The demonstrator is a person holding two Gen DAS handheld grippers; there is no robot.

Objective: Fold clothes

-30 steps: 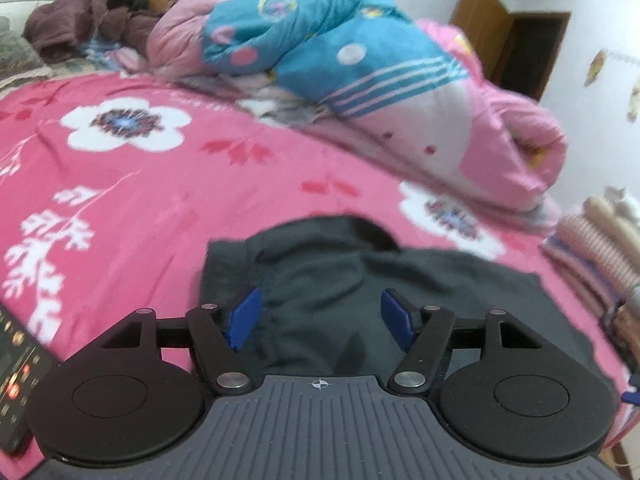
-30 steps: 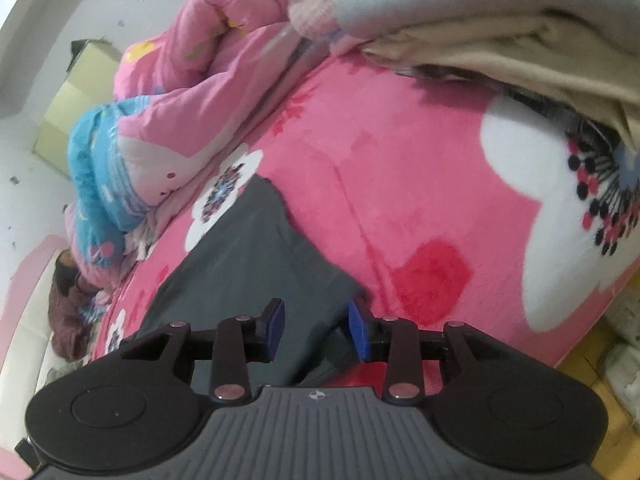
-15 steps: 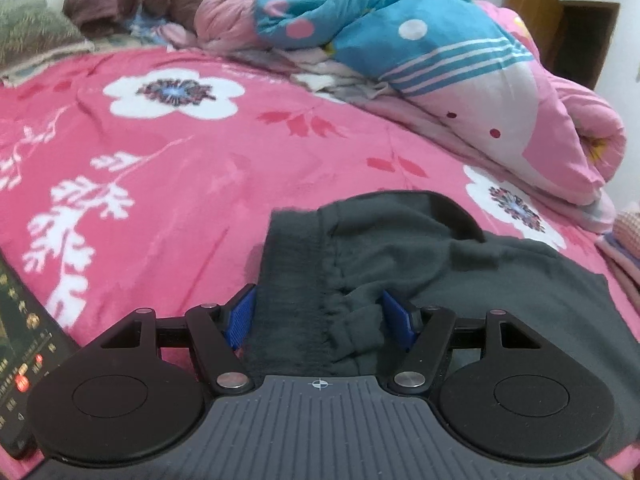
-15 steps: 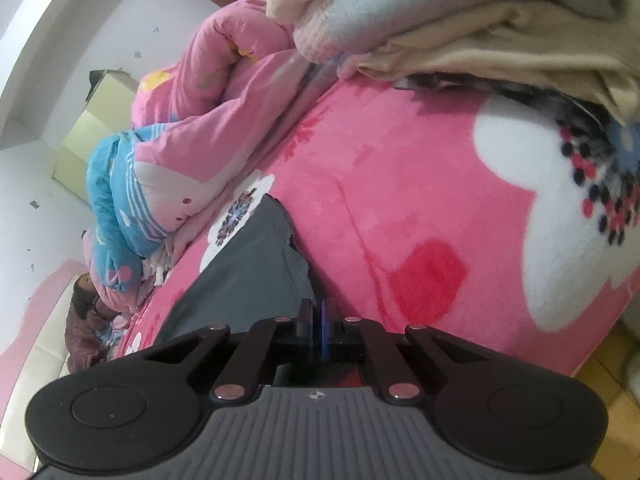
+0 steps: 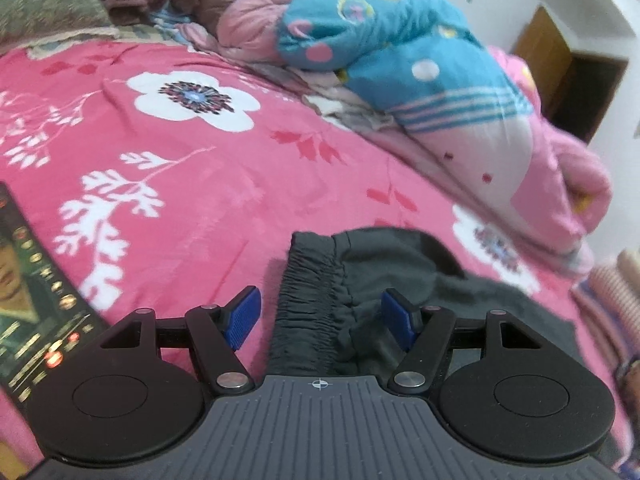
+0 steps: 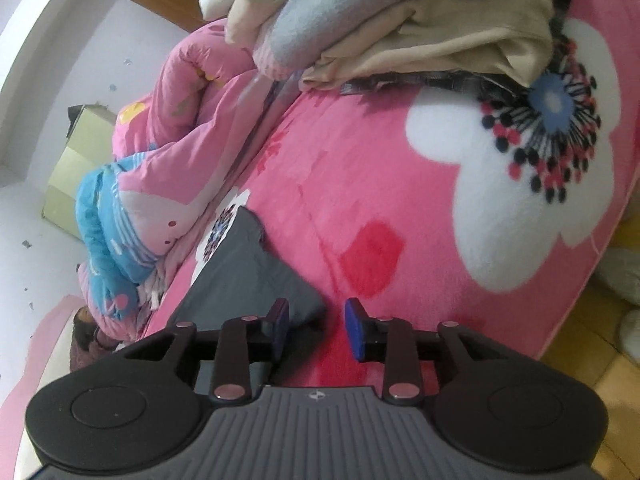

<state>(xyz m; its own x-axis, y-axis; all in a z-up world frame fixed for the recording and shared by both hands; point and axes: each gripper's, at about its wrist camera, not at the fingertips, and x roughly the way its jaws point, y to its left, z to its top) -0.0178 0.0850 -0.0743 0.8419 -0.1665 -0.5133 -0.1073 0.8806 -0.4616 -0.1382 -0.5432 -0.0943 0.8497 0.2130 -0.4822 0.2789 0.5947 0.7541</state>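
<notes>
— What's on the left side?

— The left gripper (image 5: 320, 316) stands wide, holding nothing, with the gathered waistband of the dark grey trousers (image 5: 404, 276) lying between its fingers on the pink bed (image 5: 200, 184).

— How will they handle?

— Soft, light and limp, I'd judge; they'll sag and bunch. The thick elastic waistband looks like the firmest place to grip.

— And on the right?

— The right gripper (image 6: 318, 326) is also spread, empty, beside the trousers' far corner. A pile of clothes (image 6: 400, 28) sits well apart.
</notes>
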